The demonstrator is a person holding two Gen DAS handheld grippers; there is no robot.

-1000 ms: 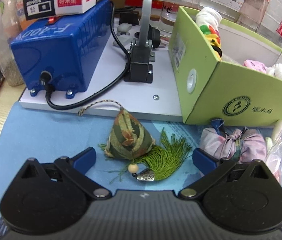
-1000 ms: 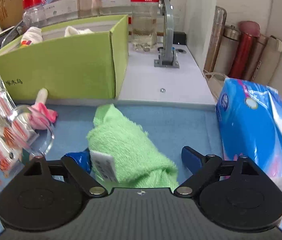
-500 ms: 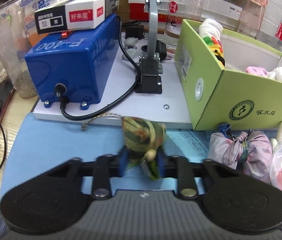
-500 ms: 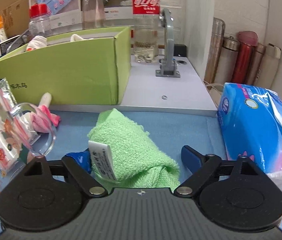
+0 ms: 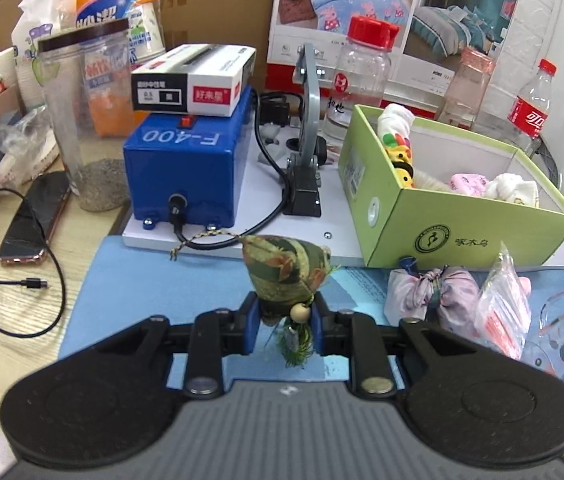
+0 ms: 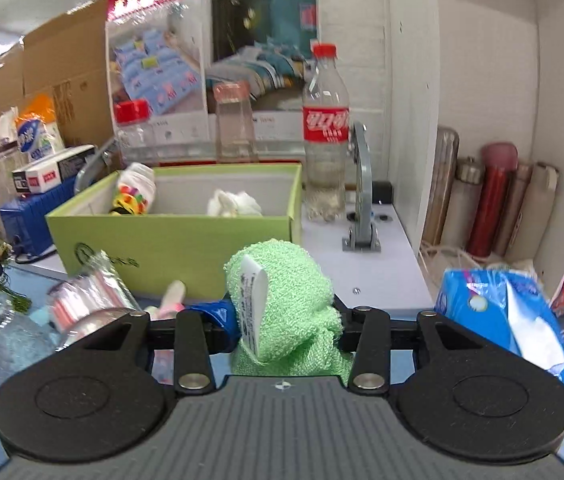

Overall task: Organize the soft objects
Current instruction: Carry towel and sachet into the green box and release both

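Green towel [image 6: 282,304], fuzzy terry w/ white tag, sits lower centre of the right wrist view, right gripper [image 6: 282,320] clamped tight on it; only the left wrist view shows the left gripper [image 5: 284,320] squeezed closed on the brocade sachet [image 5: 284,270], pyramid-shaped w/ wood bead & green tassel, centre frame. Green cardboard box [image 5: 482,232] w/ soft toys is right of centre on a white board, blue mat [image 5: 142,280] below, blue metal unit [image 5: 186,168] at left. Right view adds flasks [image 6: 494,200] on a white shelf, far right.
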